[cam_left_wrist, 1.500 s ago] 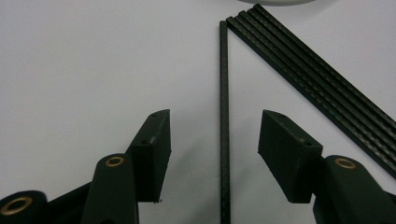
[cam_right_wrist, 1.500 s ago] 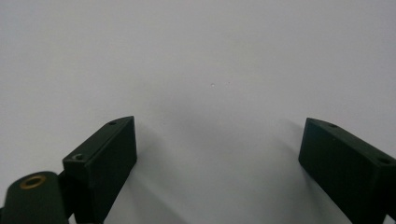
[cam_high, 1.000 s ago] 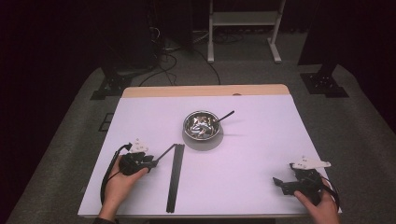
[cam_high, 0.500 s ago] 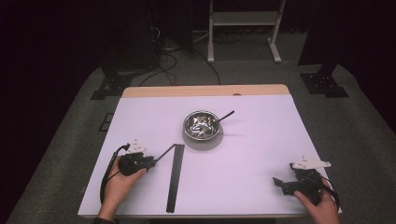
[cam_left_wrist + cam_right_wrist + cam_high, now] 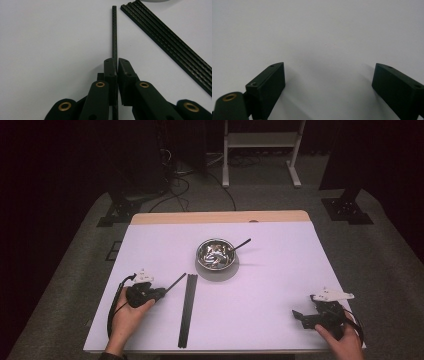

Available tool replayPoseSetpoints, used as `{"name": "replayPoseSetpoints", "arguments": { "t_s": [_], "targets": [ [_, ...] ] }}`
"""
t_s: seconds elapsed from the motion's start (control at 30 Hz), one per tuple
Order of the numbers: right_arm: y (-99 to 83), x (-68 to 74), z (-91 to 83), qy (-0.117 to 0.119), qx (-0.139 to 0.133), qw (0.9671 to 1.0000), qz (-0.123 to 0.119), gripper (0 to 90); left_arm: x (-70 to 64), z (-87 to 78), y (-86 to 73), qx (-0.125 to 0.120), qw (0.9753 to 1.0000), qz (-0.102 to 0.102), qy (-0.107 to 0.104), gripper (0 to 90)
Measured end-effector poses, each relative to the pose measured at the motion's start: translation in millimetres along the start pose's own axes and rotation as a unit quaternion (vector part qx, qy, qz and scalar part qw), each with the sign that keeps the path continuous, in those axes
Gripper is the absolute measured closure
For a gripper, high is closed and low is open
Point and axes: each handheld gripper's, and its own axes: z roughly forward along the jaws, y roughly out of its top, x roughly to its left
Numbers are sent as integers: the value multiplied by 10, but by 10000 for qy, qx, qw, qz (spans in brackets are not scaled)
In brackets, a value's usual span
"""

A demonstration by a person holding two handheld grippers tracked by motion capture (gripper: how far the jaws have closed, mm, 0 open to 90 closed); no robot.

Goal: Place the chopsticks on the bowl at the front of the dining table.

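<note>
Lab: dark room, equipment stands (image 5: 116, 209), cables (image 5: 187, 182).

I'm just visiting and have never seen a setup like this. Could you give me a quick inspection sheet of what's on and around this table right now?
Surface: white table with a wooden strip along the far edge.
Job's things: thin black rod clamped in the left gripper, pointing toward the far right; bundle of black rods lying flat beside it.
Clutter: metal bowl at mid-table, small shiny pieces inside, a dark stick leaning on its rim.
Grippers: left one shut on the rod; right gripper open, holding nothing, near the table's right front corner.
Cables: black cable looping from the left gripper.
Surroundings: grey carpet, white frame stand, dark stands, floor cables.
</note>
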Motion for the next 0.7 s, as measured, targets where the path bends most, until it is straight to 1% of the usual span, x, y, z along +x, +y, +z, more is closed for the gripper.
{"name": "replayPoseSetpoints", "arguments": {
  "t_s": [0.1,0.2,0.33,0.4,0.47,0.57,0.67,0.7],
  "targets": [
    [0,0,0,-1,-1,10000,1,100,-11,0,20,64,10000,44,49,860],
    [0,0,0,0,-1,10000,1,100,-29,3,37,94,9999,27,111,860],
    [0,1,0,0,4,10000,8,100,-27,-2,48,86,9999,-67,60,861],
    [0,1,0,1,3,10000,6,100,-31,-12,52,84,9999,-110,67,861],
    [0,1,0,1,1,10000,12,100,-29,-36,61,-1,9999,-162,50,861],
    [0,2,0,2,1,10000,14,100,-30,-62,70,-47,9998,-201,19,861],
    [0,1,0,3,2,10000,18,100,-27,-73,82,-27,9998,-212,-17,861],
    [0,1,0,2,4,10000,17,100,-26,-75,86,-28,9997,-254,-51,861]
  ]
}}
